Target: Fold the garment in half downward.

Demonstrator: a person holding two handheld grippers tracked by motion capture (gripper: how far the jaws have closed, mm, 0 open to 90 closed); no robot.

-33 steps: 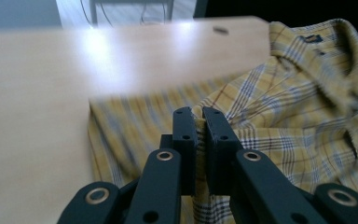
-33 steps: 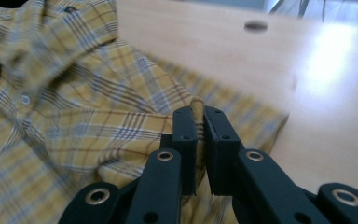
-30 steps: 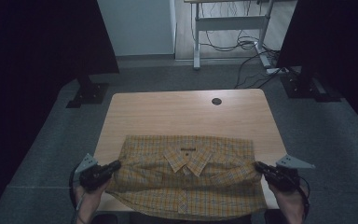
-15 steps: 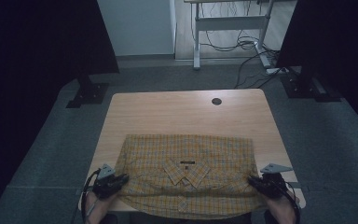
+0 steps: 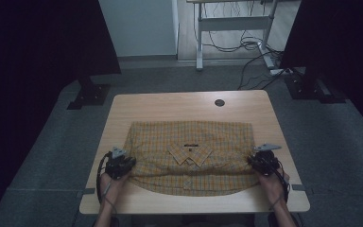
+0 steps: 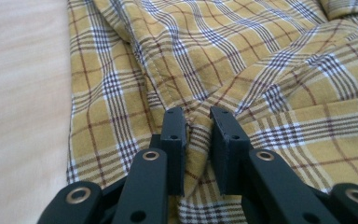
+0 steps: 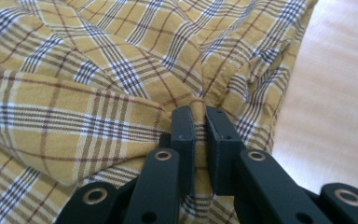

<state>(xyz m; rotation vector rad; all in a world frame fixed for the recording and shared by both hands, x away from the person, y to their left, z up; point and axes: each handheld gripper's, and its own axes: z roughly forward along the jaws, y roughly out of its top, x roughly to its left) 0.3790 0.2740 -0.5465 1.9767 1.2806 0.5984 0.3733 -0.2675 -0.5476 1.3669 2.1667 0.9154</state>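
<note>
Shirt (image 5: 191, 156) in yellow plaid lies flat on the bench (image 5: 170, 106) in the high view, collar up, with the left tongs (image 5: 121, 165) clamped on its left side edge and the right tongs (image 5: 260, 163) on its right side edge, so my guess is uneven pulling would skew it or drag the near hem off the bench. Left gripper view: the jaws pinch just a thin ridge of cloth with a gap between them, so that hold looks like it could slip. Right gripper view: the jaws are squeezed tight on a bunched fold near the shirt's edge, a firmer bite, though it might grab extra layers.
</note>
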